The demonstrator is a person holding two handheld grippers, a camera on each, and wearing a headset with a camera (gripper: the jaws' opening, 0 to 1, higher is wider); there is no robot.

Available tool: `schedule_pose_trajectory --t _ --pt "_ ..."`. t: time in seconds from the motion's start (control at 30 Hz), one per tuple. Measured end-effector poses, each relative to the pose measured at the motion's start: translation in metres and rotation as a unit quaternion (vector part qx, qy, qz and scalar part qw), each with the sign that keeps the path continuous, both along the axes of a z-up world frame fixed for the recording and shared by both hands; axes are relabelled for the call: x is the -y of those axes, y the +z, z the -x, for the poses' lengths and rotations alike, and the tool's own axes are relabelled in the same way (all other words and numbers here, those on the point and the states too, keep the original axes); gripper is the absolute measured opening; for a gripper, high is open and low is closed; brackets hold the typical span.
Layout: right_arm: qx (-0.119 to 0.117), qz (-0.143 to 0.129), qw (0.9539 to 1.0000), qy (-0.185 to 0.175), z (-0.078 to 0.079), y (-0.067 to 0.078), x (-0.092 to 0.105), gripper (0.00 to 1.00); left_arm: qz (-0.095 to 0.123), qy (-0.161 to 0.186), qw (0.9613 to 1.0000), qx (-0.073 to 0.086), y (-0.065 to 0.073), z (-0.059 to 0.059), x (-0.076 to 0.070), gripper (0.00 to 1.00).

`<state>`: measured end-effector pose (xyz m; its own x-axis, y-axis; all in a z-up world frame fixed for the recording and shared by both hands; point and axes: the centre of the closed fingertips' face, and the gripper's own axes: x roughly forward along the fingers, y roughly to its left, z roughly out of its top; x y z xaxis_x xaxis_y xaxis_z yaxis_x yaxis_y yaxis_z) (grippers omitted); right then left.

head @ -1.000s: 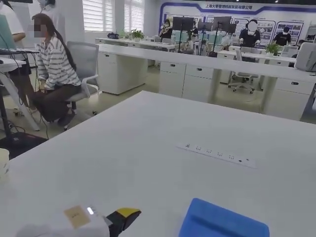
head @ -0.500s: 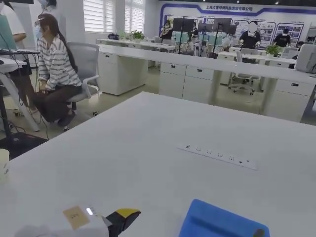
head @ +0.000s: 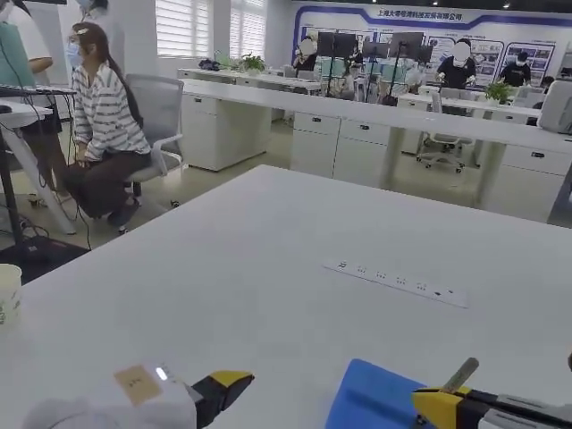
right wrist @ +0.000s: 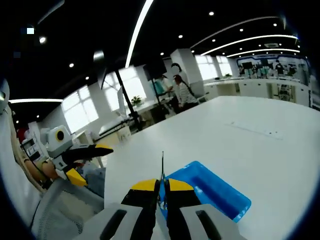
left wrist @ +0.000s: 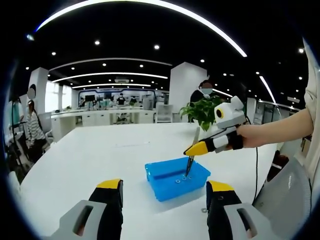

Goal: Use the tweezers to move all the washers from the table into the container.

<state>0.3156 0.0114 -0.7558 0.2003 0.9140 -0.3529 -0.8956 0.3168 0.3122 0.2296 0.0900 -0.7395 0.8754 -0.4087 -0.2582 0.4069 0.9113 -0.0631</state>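
Note:
The blue container [left wrist: 172,181] sits on the white table [head: 232,277] with a few small washers [left wrist: 179,179] inside. My right gripper [left wrist: 192,149] hangs over it, shut on the metal tweezers [left wrist: 190,161], whose tips point down into the container. In the right gripper view the jaws [right wrist: 161,187] stand closed on the tweezers [right wrist: 162,167] above the container [right wrist: 215,195]. My left gripper [left wrist: 165,192] stays open and holds nothing, short of the container. In the head view the left gripper [head: 228,382] is at the bottom left, the right gripper [head: 438,402] at the bottom right over the container [head: 371,398].
A white power strip [head: 396,281] lies across the table beyond the container. A paper cup [head: 9,293] stands at the table's left edge. A potted plant [left wrist: 202,111] stands behind the right gripper. A person [head: 103,121] sits on a chair off the table's left.
My right gripper with the tweezers has come into the head view at the bottom right, over the blue container. The left gripper has stayed where it was.

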Motion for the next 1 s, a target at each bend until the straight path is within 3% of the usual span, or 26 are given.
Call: schedule_pose_trajectory --t 0.2,0.53,0.63,0.8,1.0 --pt "0.0 0.02 0.9998 0.008 -0.011 -0.013 -0.006 0.02 -0.002 0.001 1.0 0.0 0.0 0.0 0.0 0.68" --pt "-0.035 0.04 0.9978 -0.04 -0.04 -0.034 -0.004 0.02 0.002 0.002 1.0 0.0 0.0 0.0 -0.001 0.67" --pt "-0.02 0.069 0.9967 -0.038 -0.045 -0.045 -0.003 0.02 0.001 0.001 1.0 -0.001 0.0 0.0 -0.001 0.67" --pt "-0.031 0.073 0.9959 -0.043 -0.049 -0.055 -0.003 0.02 0.001 -0.001 1.0 -0.001 0.0 0.0 0.0 0.67" --pt "-0.032 0.072 0.996 -0.042 -0.052 -0.056 -0.008 0.02 0.003 0.0 1.0 0.0 0.0 0.0 -0.001 0.67"
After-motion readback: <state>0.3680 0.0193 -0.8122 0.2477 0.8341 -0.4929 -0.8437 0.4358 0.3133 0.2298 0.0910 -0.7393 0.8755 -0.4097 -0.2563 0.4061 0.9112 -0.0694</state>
